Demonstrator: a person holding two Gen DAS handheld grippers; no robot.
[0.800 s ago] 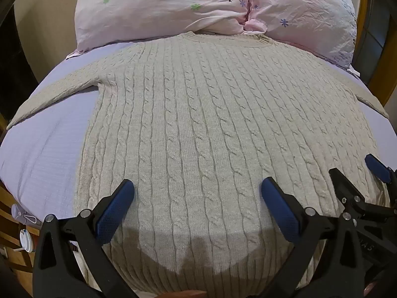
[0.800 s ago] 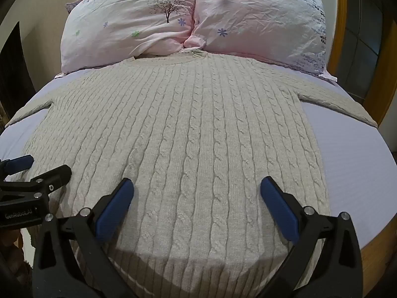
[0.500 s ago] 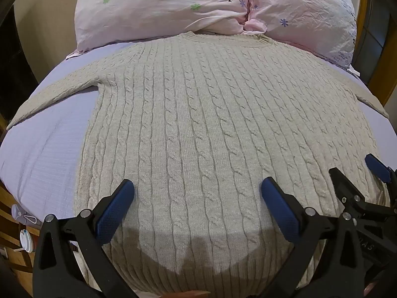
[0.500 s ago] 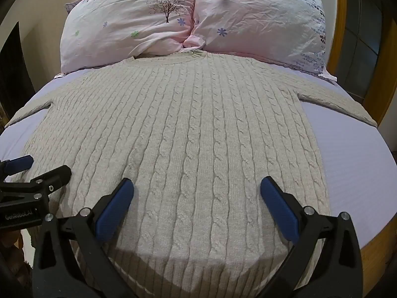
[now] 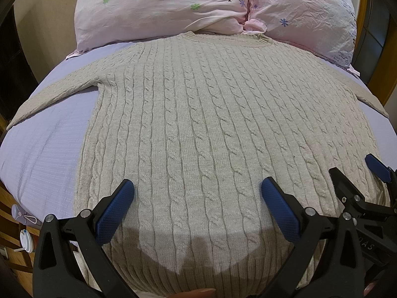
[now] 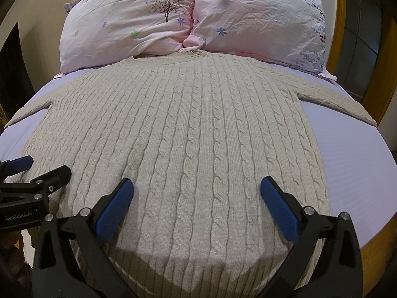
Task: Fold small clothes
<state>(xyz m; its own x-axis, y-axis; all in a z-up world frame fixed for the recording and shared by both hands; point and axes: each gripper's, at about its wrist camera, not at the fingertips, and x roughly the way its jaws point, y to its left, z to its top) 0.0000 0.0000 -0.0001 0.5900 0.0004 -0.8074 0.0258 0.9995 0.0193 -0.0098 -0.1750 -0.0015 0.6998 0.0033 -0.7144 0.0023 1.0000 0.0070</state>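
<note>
A beige cable-knit sweater [image 5: 211, 124] lies flat and spread out on the bed, collar toward the pillows, both sleeves stretched out to the sides. It also shows in the right wrist view [image 6: 198, 134]. My left gripper [image 5: 196, 198] is open and empty, above the sweater's lower left part near the hem. My right gripper [image 6: 196, 198] is open and empty, above the lower right part. The right gripper also shows at the right edge of the left wrist view [image 5: 352, 173]. The left gripper shows at the left edge of the right wrist view [image 6: 37, 168].
The bed has a lilac sheet [image 5: 42, 149]. Two pink floral pillows [image 5: 161, 7] [image 6: 260, 17] lie at the head. A wooden bed frame [image 6: 372, 243] runs along the right side. Small items [image 5: 24, 226] sit on wooden furniture at the lower left.
</note>
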